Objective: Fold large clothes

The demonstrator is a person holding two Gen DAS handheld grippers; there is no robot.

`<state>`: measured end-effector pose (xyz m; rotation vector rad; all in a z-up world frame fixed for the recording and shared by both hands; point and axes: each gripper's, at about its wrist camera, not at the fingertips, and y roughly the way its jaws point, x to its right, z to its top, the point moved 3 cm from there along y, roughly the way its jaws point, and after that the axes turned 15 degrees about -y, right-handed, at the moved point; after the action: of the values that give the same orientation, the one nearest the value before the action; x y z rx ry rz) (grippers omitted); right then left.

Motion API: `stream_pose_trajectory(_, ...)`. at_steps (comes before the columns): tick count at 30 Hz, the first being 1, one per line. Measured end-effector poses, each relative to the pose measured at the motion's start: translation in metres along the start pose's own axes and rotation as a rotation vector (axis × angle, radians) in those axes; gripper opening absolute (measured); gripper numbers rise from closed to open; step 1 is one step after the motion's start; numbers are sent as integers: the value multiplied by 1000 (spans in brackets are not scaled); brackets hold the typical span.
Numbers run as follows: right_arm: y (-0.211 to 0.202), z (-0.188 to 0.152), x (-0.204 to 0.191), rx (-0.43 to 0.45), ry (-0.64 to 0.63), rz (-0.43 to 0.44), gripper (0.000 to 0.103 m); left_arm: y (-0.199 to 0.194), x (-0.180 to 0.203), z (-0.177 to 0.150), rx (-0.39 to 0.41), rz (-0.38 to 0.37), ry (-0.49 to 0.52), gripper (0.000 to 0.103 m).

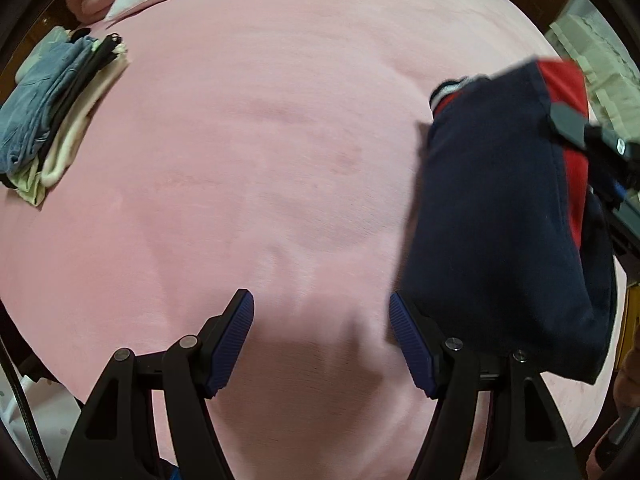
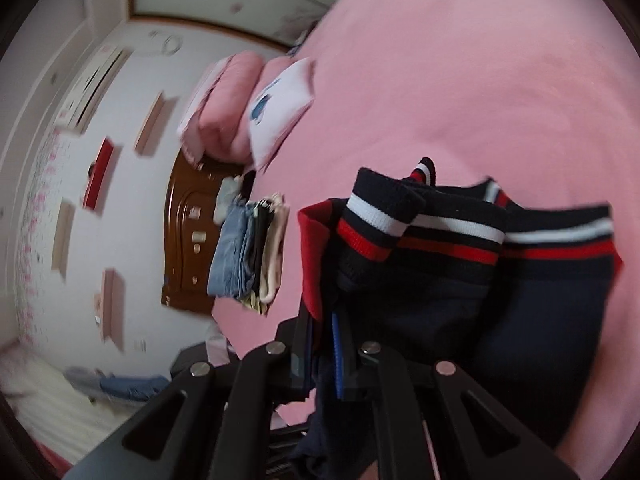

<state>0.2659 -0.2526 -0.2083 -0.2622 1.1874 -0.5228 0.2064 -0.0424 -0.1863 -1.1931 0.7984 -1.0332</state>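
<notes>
A bed covered by a pink blanket (image 1: 280, 120) fills most of both views, with a pink pillow (image 2: 228, 108) and a white cushion (image 2: 280, 108) at its head against a dark wooden headboard (image 2: 188, 240). Near that end, at the blanket's edge, sits a pile of folded clothes (image 1: 52, 120), blue denim on top of dark and cream pieces. The left gripper (image 1: 322, 344) points down at the bare blanket with its blue-padded fingers spread apart and nothing between them. To its right hangs a folded navy garment (image 1: 492, 220) with red panels, lifted clear of the blanket. The right gripper (image 2: 324, 352) has its fingers pressed together on this garment's fabric, pinching it near one edge. In the right wrist view the garment's ribbed bands, striped white and red on navy, bunch up just ahead of the fingers, and the rest drapes down past them.
</notes>
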Motion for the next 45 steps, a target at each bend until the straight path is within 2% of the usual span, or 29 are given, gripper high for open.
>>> stream_pose_trajectory(1,-2,-2,5,8,0,-21,7,0,-1,2,2,5,1,68)
stream_pose_trajectory(3,-10,-8,29,17,58,-126,7,1,-3,6,2,12,6,68)
stream_pose_trajectory(6,-35,-30,77,-58,104,-423,7,1,-1,5,1,14,20,68)
stream_pose_trajectory(7,-41,-35,86,-74,113,-458,7,2,0,5,1,17,27,68)
stream_pose_trajectory(8,-46,-40,94,-82,127,-478,9,4,3,4,-3,18,36,69)
stream_pose_trajectory(10,-56,-50,106,-69,156,-464,11,8,9,2,-17,16,48,68)
stream_pose_trajectory(11,-59,-52,109,-66,157,-473,17,10,12,0,-27,15,54,68)
stream_pose_trajectory(12,-62,-55,113,-75,145,-511,28,12,17,-1,-35,14,64,68)
stream_pose_trajectory(13,-64,-56,116,-89,137,-545,49,14,22,-2,-40,13,76,69)
stream_pose_trajectory(14,-68,-57,118,-97,133,-590,55,15,26,-2,-40,14,89,68)
stream_pose_trajectory(17,-74,-53,101,-41,145,-590,55,9,45,-3,-4,6,152,68)
stream_pose_trajectory(20,-83,-41,74,31,41,-597,55,2,66,1,20,-55,199,68)
stream_pose_trajectory(22,-84,-30,53,95,-48,-511,55,1,83,4,8,-115,219,68)
stream_pose_trajectory(24,-76,-25,45,101,-91,-384,50,9,96,5,-42,-163,241,68)
stream_pose_trajectory(25,-66,-23,43,86,-105,-332,37,14,102,4,-68,-182,249,63)
stream_pose_trajectory(26,-57,-22,45,67,-109,-311,18,22,109,3,-99,-192,255,54)
stream_pose_trajectory(27,-46,-21,49,39,-108,-307,8,31,113,0,-133,-183,255,50)
stream_pose_trajectory(28,-33,-22,57,-1,-108,-347,0,40,114,-3,-162,-169,253,49)
stream_pose_trajectory(29,-22,-24,69,-66,-114,-441,0,51,118,-8,-184,-153,255,49)
stream_pose_trajectory(30,-15,-27,79,-113,-115,-497,0,55,119,-11,-183,-149,261,49)
stream_pose_trajectory(31,-9,-29,86,-128,-102,-514,0,59,122,-16,-174,-145,278,49)
stream_pose_trajectory(34,-13,-38,99,-87,-74,-548,0,58,126,-21,-158,-144,290,49)
stream_pose_trajectory(36,-13,-41,92,-78,-74,-612,0,52,125,-22,-159,-126,295,49)
stream_pose_trajectory(38,-19,-41,77,-62,-91,-682,0,43,120,-21,-151,-118,291,41)
stream_pose_trajectory(40,-25,-36,56,-13,-118,-693,0,34,111,-18,-140,-123,286,39)
stream_pose_trajectory(42,-34,-42,37,30,-171,-646,0,31,104,-19,-176,-158,265,39)
stream_pose_trajectory(43,-33,-48,30,22,-190,-638,0,34,100,-19,-197,-168,249,39)
stream_pose_trajectory(45,-31,-61,28,-54,-226,-614,0,43,95,-19,-246,-175,202,39)
